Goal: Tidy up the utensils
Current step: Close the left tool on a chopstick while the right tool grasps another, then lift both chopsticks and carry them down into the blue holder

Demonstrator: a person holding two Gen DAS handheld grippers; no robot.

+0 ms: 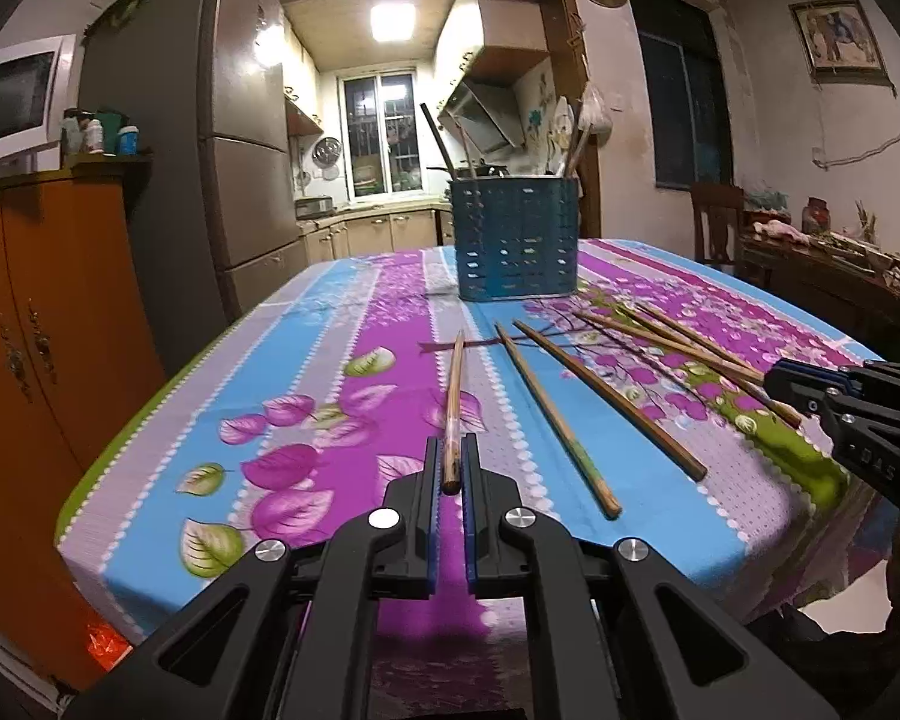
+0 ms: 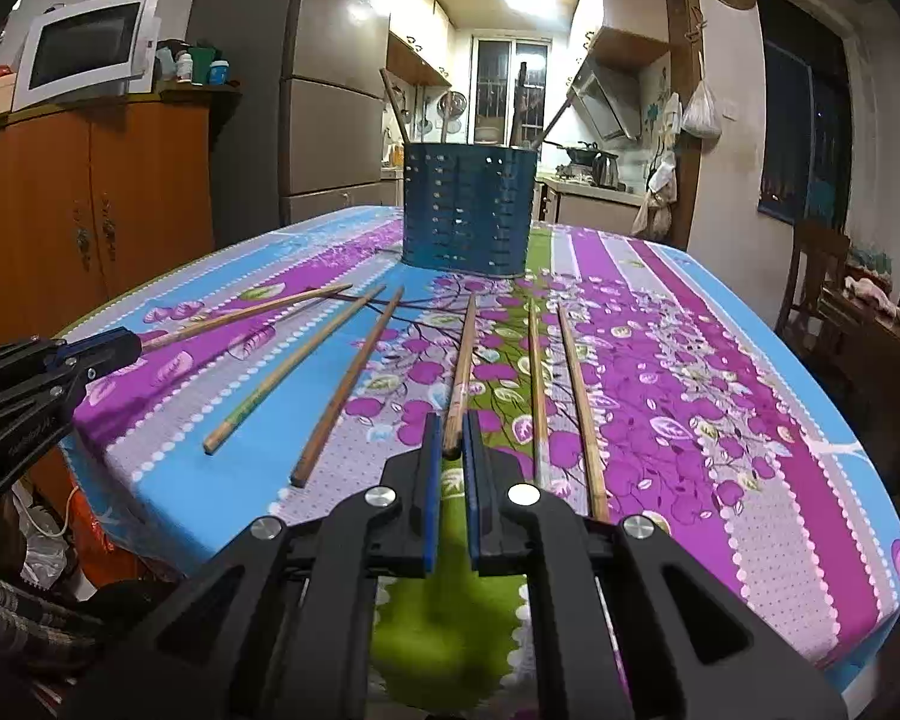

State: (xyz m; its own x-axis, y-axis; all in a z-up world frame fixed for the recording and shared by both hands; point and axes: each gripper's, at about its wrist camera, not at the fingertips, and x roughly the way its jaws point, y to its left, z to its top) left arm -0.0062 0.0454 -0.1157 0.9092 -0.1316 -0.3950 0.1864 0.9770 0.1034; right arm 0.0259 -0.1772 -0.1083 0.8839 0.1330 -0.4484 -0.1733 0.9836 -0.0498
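My left gripper (image 1: 450, 450) is shut on the near end of a wooden chopstick (image 1: 455, 396) that points toward a blue perforated utensil holder (image 1: 516, 240) at the table's far side. My right gripper (image 2: 451, 426) is shut on the near end of another chopstick (image 2: 463, 360); the holder (image 2: 471, 210) stands beyond it with a few utensils inside. Two loose chopsticks (image 2: 306, 366) lie between the grippers, and two more (image 2: 570, 396) lie right of the right gripper. The left gripper shows at the left edge of the right wrist view (image 2: 108, 345).
The table has a floral purple and blue cloth (image 1: 306, 396). An orange cabinet (image 1: 48, 324) stands left of it, with a grey fridge (image 1: 240, 138) behind. A wooden chair (image 1: 717, 222) and a cluttered side table (image 1: 834, 264) stand at the right.
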